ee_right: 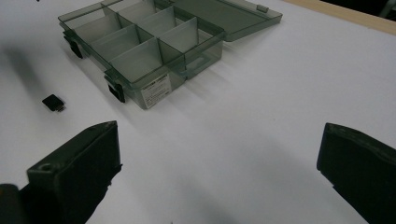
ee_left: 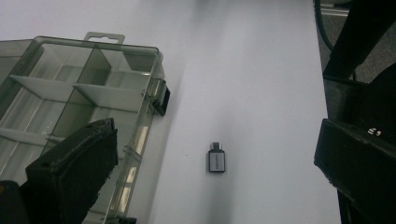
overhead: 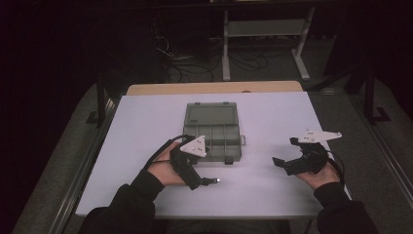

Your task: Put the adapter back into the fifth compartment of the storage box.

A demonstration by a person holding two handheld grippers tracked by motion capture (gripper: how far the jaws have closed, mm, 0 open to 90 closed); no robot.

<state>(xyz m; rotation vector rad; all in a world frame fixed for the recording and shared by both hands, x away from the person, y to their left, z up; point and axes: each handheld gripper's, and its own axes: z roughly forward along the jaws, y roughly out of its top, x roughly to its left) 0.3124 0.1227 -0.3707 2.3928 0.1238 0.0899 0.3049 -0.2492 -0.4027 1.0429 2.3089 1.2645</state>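
Left gripper hovering, jaws wide apart, nothing between them; right gripper likewise spread and empty. Below the left jaws, alone on the white table — small USB adapter, just beside the open compartment box. Probably light, rigid, slick — best pinched across its flat sides.

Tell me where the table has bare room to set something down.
Widest bare patch: right of the open organiser box, out to the table edge, beyond the right gripper. Another strip lies left of the box. Crowded: the near left, where the left gripper hovers by the small adapter.
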